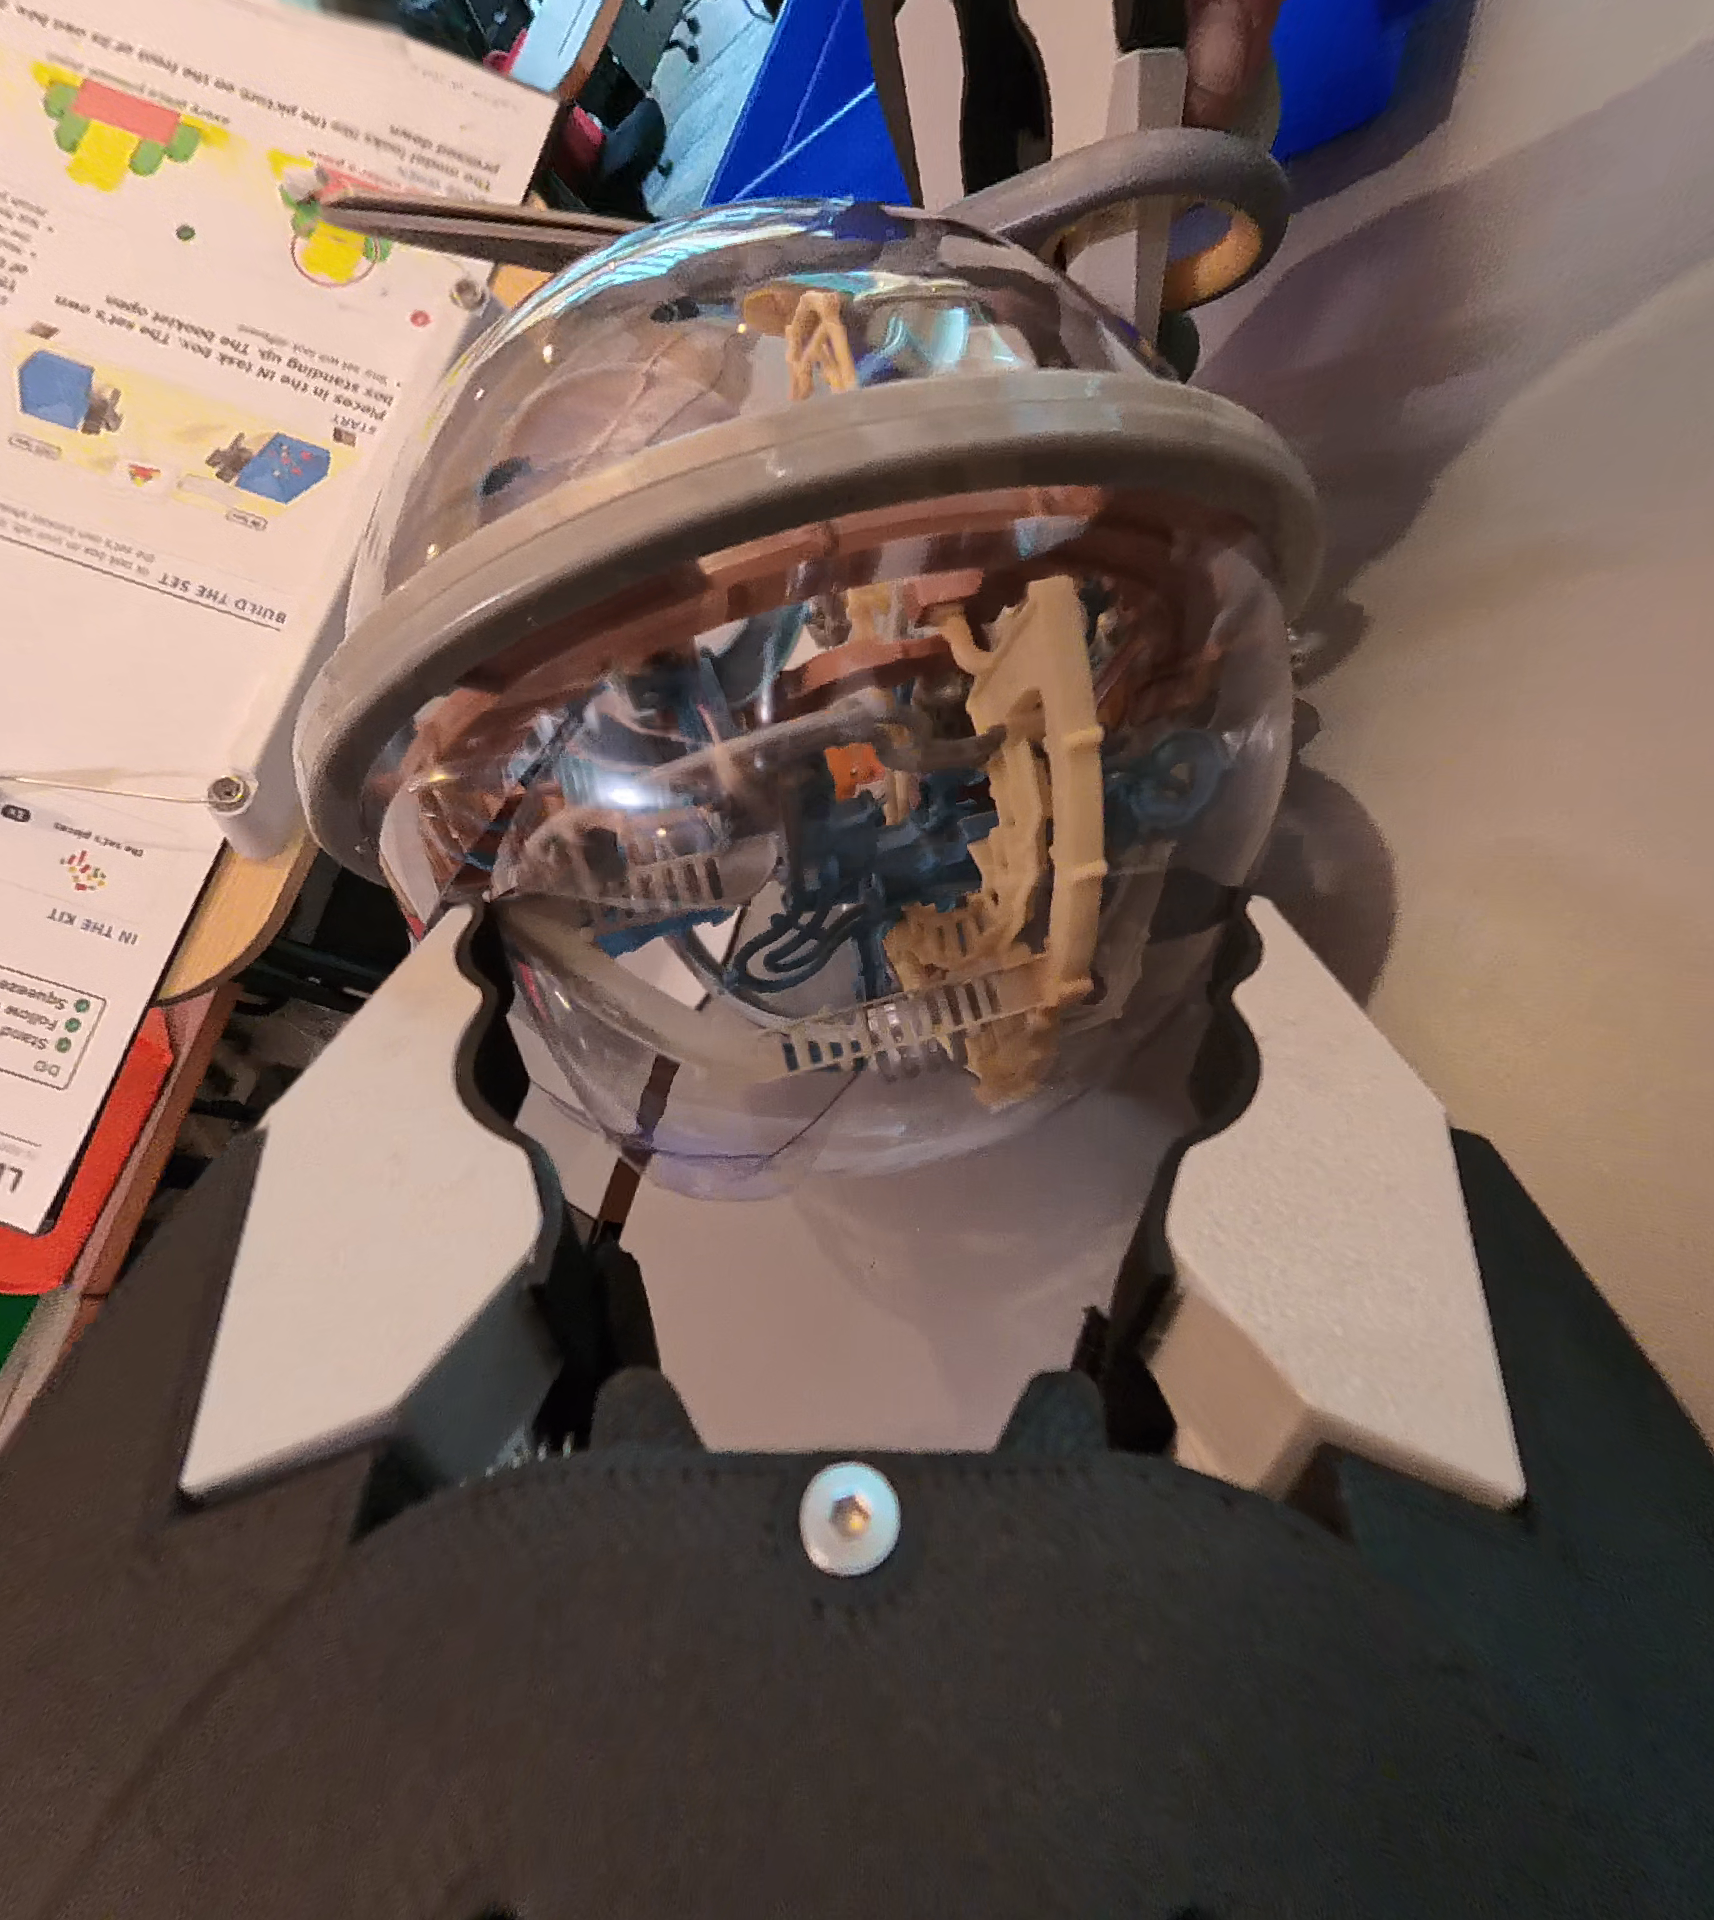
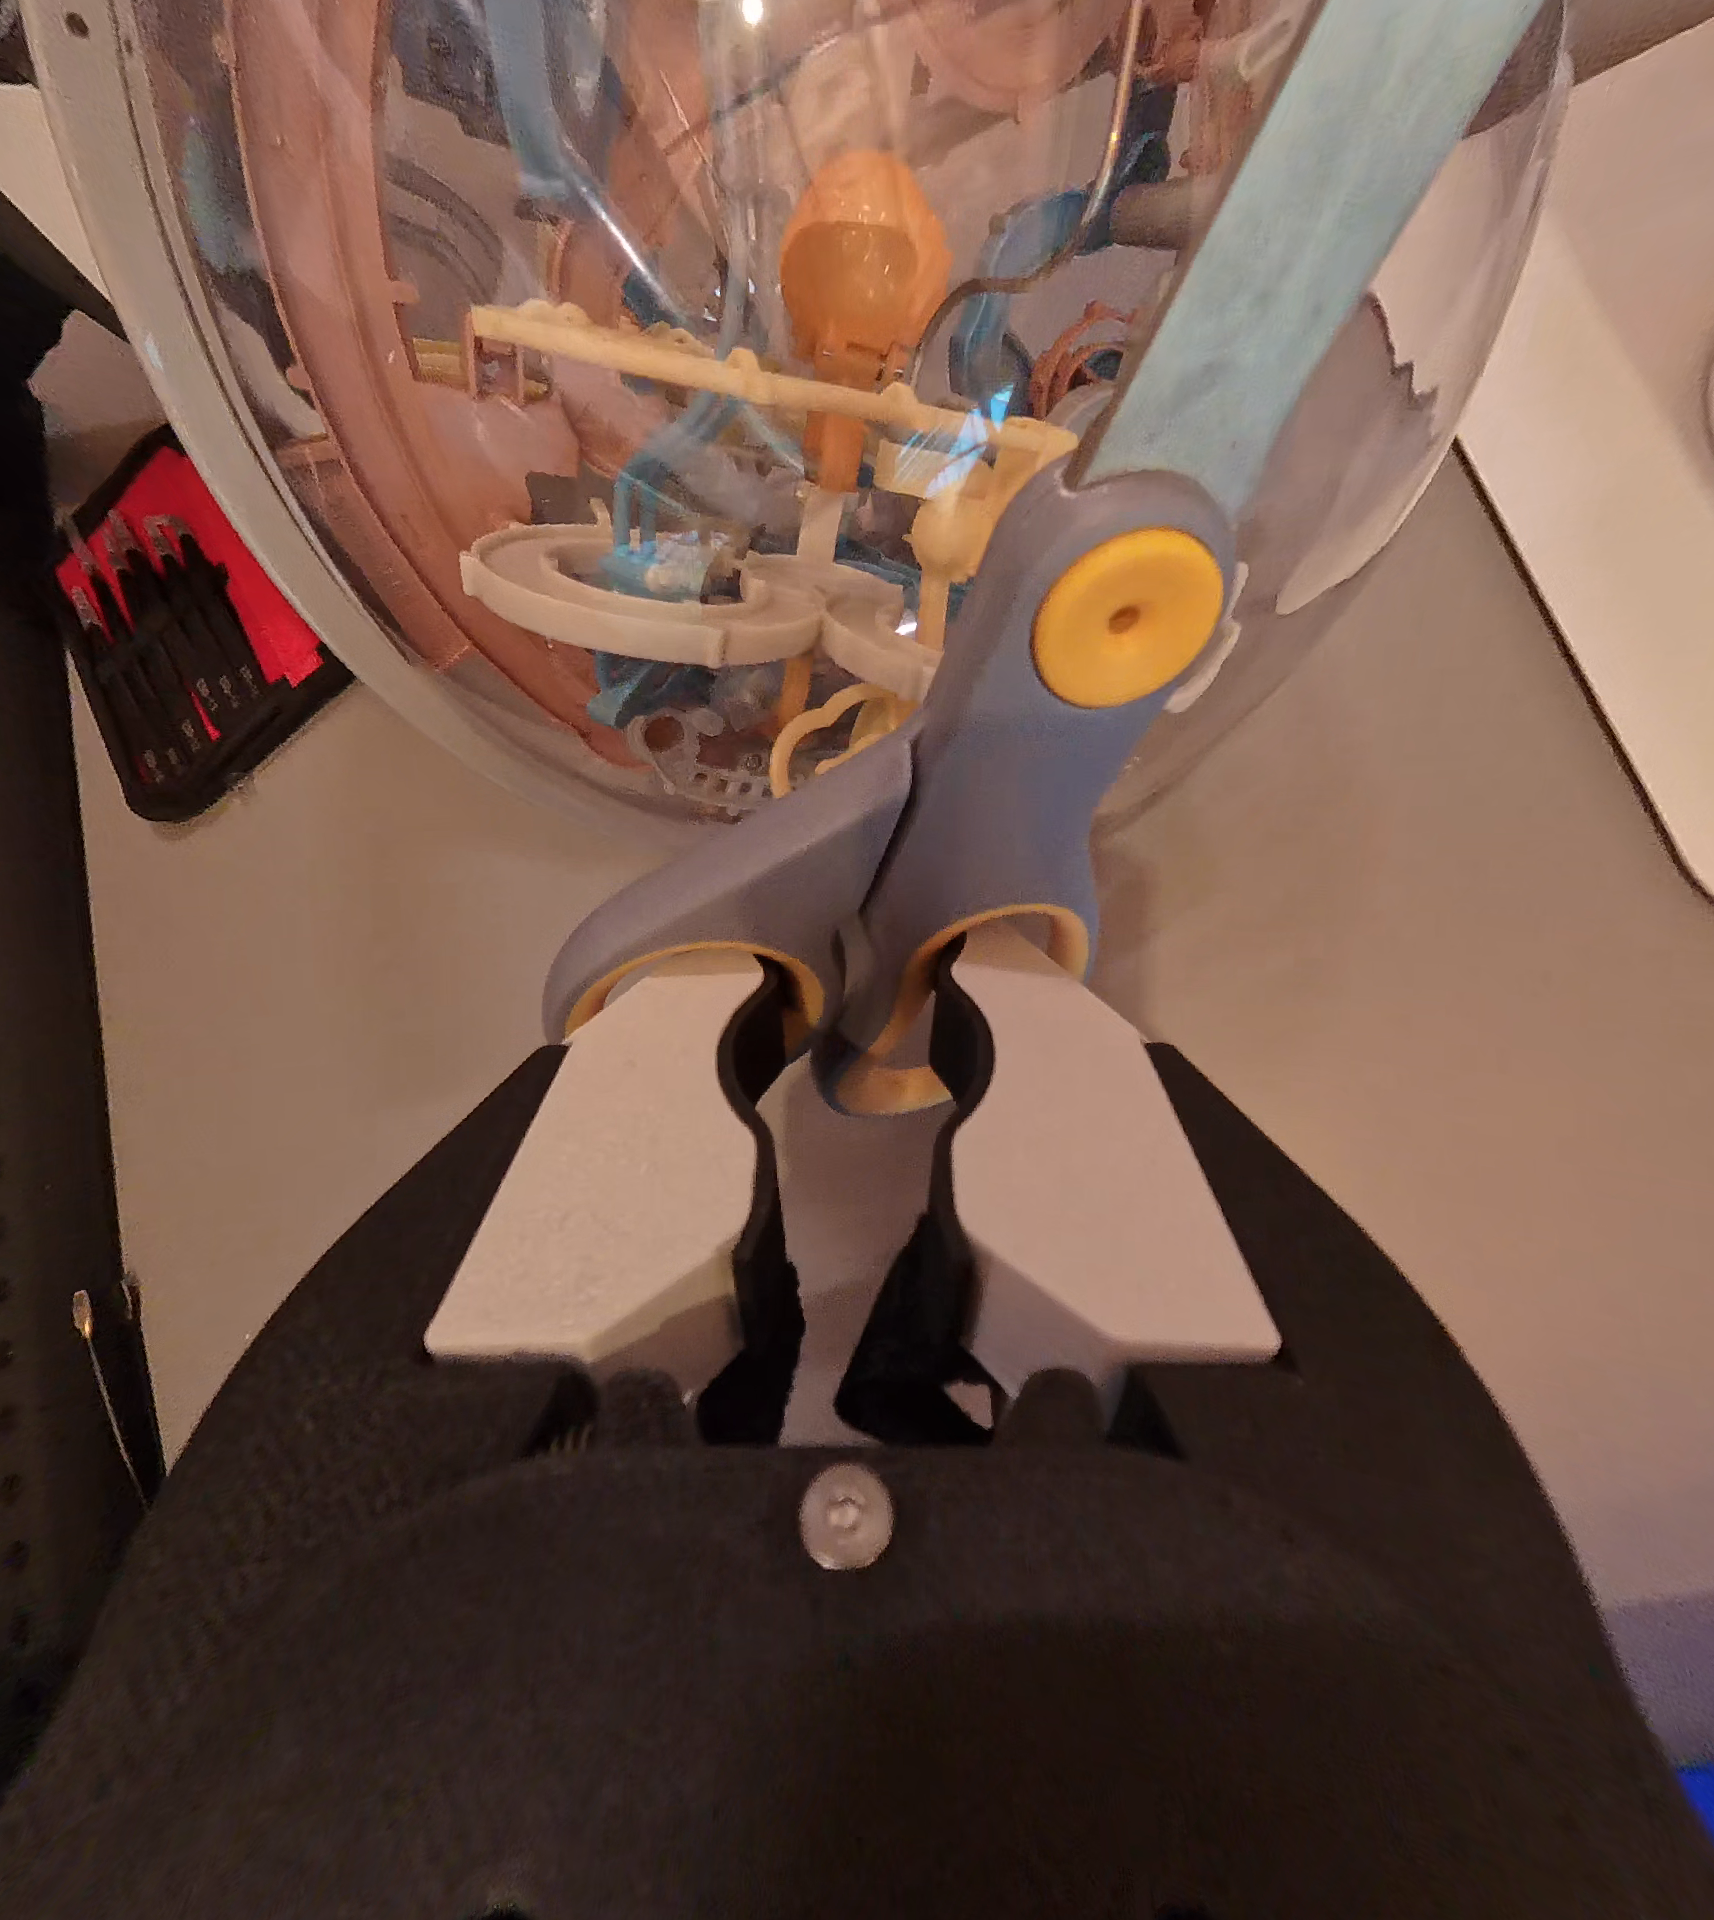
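The left tool (image 1: pixel 858 997) clasps a clear plastic sphere (image 1: pixel 822 707) between its two white fingers (image 1: pixel 385 1164), which press against the lower part of the ball on either side. The sphere is a transparent shell ringed by a grey band (image 1: pixel 832 499) running tilted around its middle; inside it sits a tangle of small tracks and ladders in cream, blue, brown and grey, with one small orange piece near the centre. It is held above the pale tabletop (image 1: pixel 1611 831), near the tabletop's left edge, where a printed instruction sheet (image 1: pixel 126 540) with coloured brick pictures lies on a wooden board; a red and a green edge show under the sheet's near corner. The right tool (image 2: pixel 858 1023) is closed on the handles of a pair of scissors (image 2: pixel 1019 748), its fingers (image 2: pixel 624 1164) passing through the yellow-lined loops of the blue-grey handles. The scissors have a yellow round pivot, and a pale blue blade (image 2: pixel 1300 239) rises up across the curved wall of the sphere (image 2: pixel 624 312), touching or just against it; I cannot tell which. From the left wrist view the scissors (image 1: pixel 1123 197) show beyond the top of the ball, one grey blade reaching left over the sheet. At the left edge of the right wrist view an open black case with a red lining (image 2: pixel 198 665) lies on the tabletop and holds a row of dark tool bits.
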Tool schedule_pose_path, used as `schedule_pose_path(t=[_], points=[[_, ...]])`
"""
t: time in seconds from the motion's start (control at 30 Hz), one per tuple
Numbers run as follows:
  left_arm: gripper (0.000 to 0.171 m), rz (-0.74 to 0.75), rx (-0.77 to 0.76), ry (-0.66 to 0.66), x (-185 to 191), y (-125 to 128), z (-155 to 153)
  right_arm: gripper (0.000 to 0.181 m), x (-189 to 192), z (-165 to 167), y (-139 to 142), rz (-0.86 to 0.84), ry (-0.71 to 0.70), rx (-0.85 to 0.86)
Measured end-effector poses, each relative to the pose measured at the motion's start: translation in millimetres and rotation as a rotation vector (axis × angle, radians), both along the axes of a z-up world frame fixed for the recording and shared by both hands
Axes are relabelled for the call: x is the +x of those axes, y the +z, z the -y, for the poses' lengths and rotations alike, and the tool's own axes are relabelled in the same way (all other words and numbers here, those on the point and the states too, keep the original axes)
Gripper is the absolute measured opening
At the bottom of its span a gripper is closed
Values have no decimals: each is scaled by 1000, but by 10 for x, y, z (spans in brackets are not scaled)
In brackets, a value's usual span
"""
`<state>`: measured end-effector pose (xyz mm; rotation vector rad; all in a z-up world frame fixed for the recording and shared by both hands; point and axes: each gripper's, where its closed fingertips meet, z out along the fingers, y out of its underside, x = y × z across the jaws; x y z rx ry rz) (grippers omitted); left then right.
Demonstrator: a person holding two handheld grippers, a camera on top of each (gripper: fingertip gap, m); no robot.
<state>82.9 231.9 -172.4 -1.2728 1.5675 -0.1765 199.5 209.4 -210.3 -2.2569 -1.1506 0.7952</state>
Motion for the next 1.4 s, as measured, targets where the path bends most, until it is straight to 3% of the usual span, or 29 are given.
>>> schedule_pose_path(t=[0.4, 0.47, 0.5, 0.53, 0.7, 0.87, 0.93, 1.0, 1.13, 1.4], points=[[67, -15, 145, -29, 123, 60, 205, 19, 266, 48, 134, 121, 1, 56], [49, -4, 159, -51, 183, 79, 253, 19, 241, 63, 186, 118, 25, 49], [26, 20, 186, -53, 204, 123, 263, 19, 226, 64, 221, 115, 37, 51], [20, 19, 198, -63, 200, 127, 282, 19, 225, 60, 261, 116, 44, 55], [52, 16, 114, 23, 37, 48, 150, 19, 376, -213, 593, 132, -9, 131], [58, 46, 43, 91, 40, -21, 0, 19, 392, -356, 745, 245, 66, 125], [45, 81, 12, 74, 26, 39, -14, 18, 344, -227, 706, 263, 131, 86], [58, 90, 7, 91, -12, 74, -58, 19, 339, -107, 594, 302, 166, 59], [61, 95, 37, 94, -73, 131, -82, 19, 320, 125, 455, 315, 172, 53], [91, 110, 49, 132, -104, 186, -156, 19, 140, 931, 93, 325, 283, -43]])
